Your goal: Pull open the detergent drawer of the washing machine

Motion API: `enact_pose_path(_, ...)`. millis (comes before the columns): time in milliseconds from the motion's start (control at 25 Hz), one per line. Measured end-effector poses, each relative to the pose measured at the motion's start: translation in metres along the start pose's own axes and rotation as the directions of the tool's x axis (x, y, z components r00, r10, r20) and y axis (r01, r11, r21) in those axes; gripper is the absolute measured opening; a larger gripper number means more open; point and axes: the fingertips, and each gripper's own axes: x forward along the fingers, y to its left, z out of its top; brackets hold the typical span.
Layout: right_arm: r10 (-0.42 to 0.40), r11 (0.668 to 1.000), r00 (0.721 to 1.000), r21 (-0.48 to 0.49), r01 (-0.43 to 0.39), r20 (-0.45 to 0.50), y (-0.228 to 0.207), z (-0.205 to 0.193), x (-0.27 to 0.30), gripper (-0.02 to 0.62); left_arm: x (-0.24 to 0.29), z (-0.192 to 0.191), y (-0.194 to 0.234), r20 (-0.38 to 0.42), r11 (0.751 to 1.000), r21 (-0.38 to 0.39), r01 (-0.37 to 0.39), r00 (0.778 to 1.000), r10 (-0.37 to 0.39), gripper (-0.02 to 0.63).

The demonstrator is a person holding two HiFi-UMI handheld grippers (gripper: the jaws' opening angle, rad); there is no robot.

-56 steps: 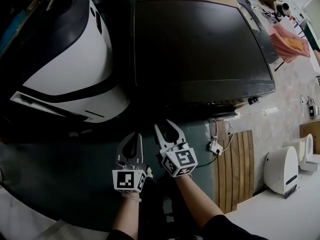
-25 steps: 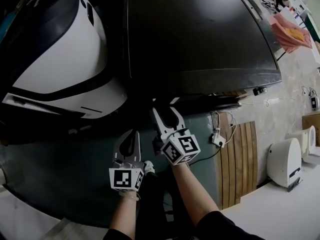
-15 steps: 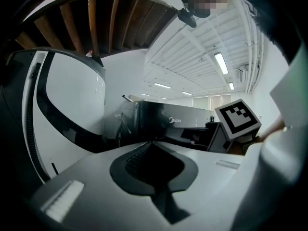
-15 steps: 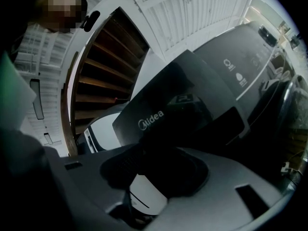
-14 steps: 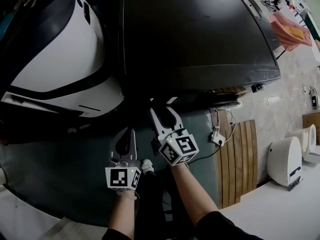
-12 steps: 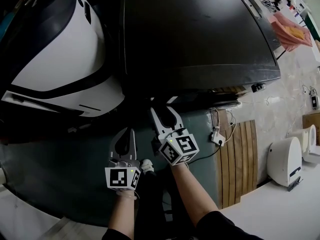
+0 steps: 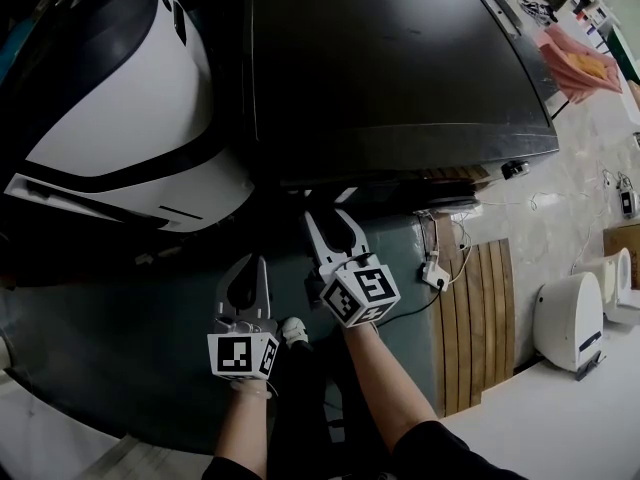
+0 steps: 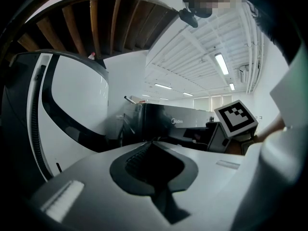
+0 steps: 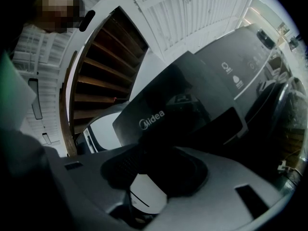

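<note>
Green floor (image 7: 120, 328) fronts one white machine (image 7: 130, 118) and one dark washing machine (image 7: 400, 68).

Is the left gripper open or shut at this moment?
Shut. In the left gripper view, the two jaws of the left gripper meet at their tips, and nothing stands between them.

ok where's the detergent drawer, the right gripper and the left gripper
detergent drawer (image 9: 166, 107): right gripper view, front panel by the logo
right gripper (image 7: 326, 217): head view, midway between its fingertips
left gripper (image 7: 256, 260): head view, midway between its fingertips
</note>
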Motion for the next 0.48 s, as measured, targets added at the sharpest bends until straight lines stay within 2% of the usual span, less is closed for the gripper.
enact_pose_path(120, 0.009, 0.999, 1.0, 0.047, -0.01, 0.025, -0.001, 0.002, -0.001, 0.137, 0.0, 0.001, 0.0, -0.004, 1.0, 0.003, 0.0, 1.0, 0.0, 0.006)
enact_pose_path(240, 0.028, 0.982, 0.993, 0.181, -0.048, 0.111, -0.004, 0.004, -0.005, 0.132, -0.001, -0.002, 0.0, -0.009, 1.0, 0.006, 0.012, 1.0, -0.012, 0.006)
enact_pose_path(360, 0.056, 0.94, 0.974, 0.317, -0.125, 0.217, -0.003, 0.01, -0.007, 0.132, -0.001, -0.003, 0.0, -0.015, 1.0, 0.009, 0.019, 1.0, -0.019, 0.006)
enact_pose_path(480, 0.081, 0.873, 0.943, 0.434, -0.224, 0.323, -0.005, 0.013, -0.008, 0.132, -0.001, -0.006, -0.002, -0.026, 1.0, 0.012, 0.026, 0.999, -0.026, 0.006)
